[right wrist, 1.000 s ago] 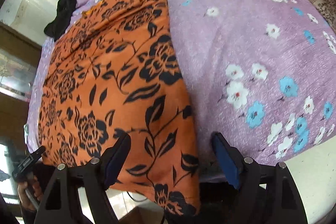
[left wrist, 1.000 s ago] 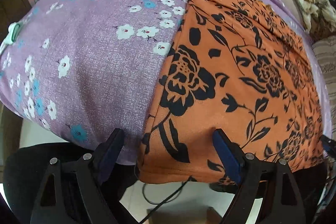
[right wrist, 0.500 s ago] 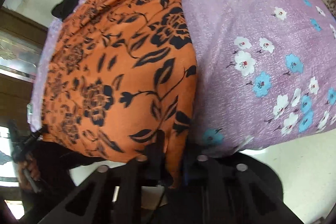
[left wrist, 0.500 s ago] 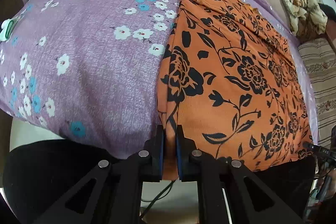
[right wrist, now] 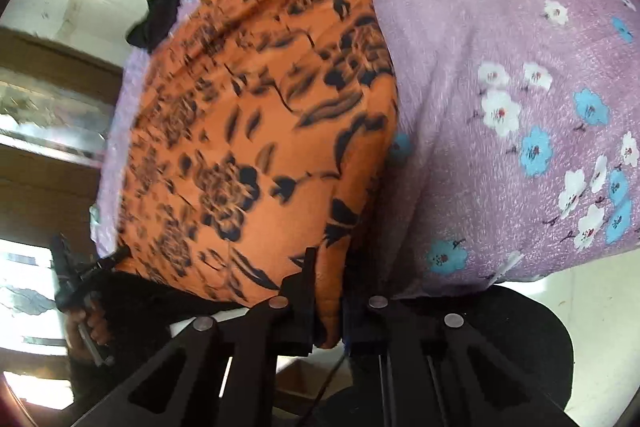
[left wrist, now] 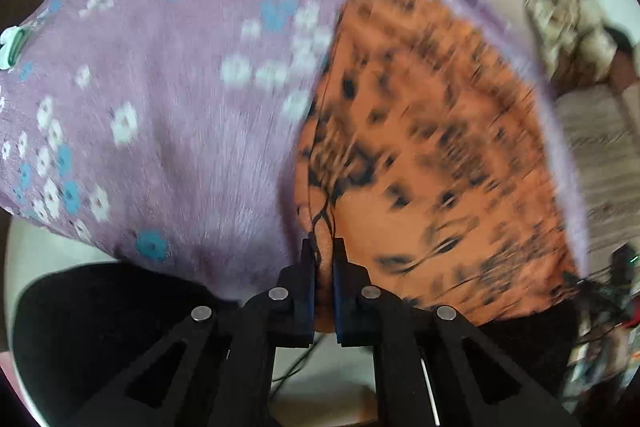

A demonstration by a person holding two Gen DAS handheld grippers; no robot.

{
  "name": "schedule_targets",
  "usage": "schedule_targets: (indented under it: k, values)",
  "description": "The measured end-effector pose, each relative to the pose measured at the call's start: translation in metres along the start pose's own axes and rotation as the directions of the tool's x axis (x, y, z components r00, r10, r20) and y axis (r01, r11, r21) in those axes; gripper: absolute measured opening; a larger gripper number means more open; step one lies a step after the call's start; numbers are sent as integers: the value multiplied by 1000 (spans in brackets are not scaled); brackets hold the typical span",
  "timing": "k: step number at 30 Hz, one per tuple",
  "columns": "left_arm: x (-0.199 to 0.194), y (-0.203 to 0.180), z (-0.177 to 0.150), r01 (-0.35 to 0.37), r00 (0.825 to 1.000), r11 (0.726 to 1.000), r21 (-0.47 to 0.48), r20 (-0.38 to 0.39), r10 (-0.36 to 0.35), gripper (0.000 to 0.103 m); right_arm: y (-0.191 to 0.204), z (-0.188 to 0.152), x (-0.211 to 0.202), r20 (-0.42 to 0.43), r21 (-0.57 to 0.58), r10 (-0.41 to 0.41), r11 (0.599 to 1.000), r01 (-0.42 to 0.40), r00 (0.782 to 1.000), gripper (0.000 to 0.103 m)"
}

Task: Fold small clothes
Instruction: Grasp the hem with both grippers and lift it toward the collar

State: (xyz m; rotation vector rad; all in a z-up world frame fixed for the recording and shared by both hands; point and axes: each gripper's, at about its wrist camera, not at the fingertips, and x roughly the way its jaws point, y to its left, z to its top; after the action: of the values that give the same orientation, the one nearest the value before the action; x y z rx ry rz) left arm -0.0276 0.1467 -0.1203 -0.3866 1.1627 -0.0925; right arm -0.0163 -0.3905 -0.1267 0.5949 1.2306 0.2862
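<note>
A: Where is the garment?

B: The orange cloth with black flowers (left wrist: 432,155) lies spread on a purple bedsheet printed with white and blue blossoms (left wrist: 160,115). Its near hem hangs just over the sheet's front edge. The left wrist view is badly blurred; the right one is a little sharper.

A: And the tongs?

B: The left gripper (left wrist: 323,259) has its blue-padded jaws pinched almost together on the cloth's near corner on that side, with a fold of orange fabric between them. The right gripper (right wrist: 326,291) is likewise clamped on the opposite near corner, a thick fold of the cloth (right wrist: 256,131) bunched between its fingers.

A: Anything else around?

B: A black garment (right wrist: 160,7) sits at the far end of the sheet, touching the orange cloth's far edge. In the right wrist view a hand (right wrist: 86,323) grips the other tool's handle at the lower left. A crumpled beige fabric pile (left wrist: 568,27) lies off to the right, apart from the sheet.
</note>
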Motion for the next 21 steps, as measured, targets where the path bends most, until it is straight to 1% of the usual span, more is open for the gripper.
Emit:
schedule_targets:
  k: [1,2,3,4,5,7,8,10,11,13,15,16,17,19,20,21]
  values:
    - [-13,-3,5,15,999,1000,5,39,-15,7,1,4,-10,34,14,35,999,-36,999,9]
    - [-31,-7,11,35,994,999,15,99,-36,7,4,8,-22,73,18,79,997,-80,994,9]
    - [-37,-10,15,37,992,999,22,122,-40,7,5,13,-29,99,18,107,994,-110,989,9]
    - [-39,-12,20,32,990,999,28,133,-36,7,6,15,-31,106,19,114,993,-117,988,9]
    - [-37,-12,21,26,992,999,31,126,-30,7,5,18,-27,104,19,114,993,-116,988,9]
    - [-18,-8,18,-3,997,999,32,71,1,7,-6,17,-13,79,51,106,993,-110,991,9]
    - [0,-3,14,-27,999,999,19,17,27,7,-13,16,-5,60,74,106,991,-111,993,9]
    - [19,1,7,-50,998,999,8,-36,51,7,-22,10,7,34,100,97,990,-100,995,9]
    - [23,2,6,-61,997,998,5,-45,61,7,-24,6,9,31,106,107,988,-110,994,9]
    - [21,0,7,-54,998,999,3,-41,54,7,-23,8,6,40,107,113,987,-117,993,9]
    - [10,-7,19,-40,999,999,18,-7,40,7,-20,15,-3,66,100,137,985,-144,988,9]
    - [2,-11,29,-15,1000,1000,18,16,15,7,-18,21,-8,82,99,151,982,-158,985,9]
    - [-4,-13,36,-2,999,1000,22,32,1,7,-16,31,-15,112,107,184,975,-196,976,9]
    - [-19,-26,65,19,996,999,45,90,-23,7,-11,53,-24,161,117,241,958,-260,957,9]
    - [-24,-32,85,30,992,998,56,120,-37,7,-4,75,-30,202,112,270,948,-296,941,9]
    - [-30,-42,112,29,986,997,76,164,-41,4,1,95,-35,231,102,292,941,-322,928,9]
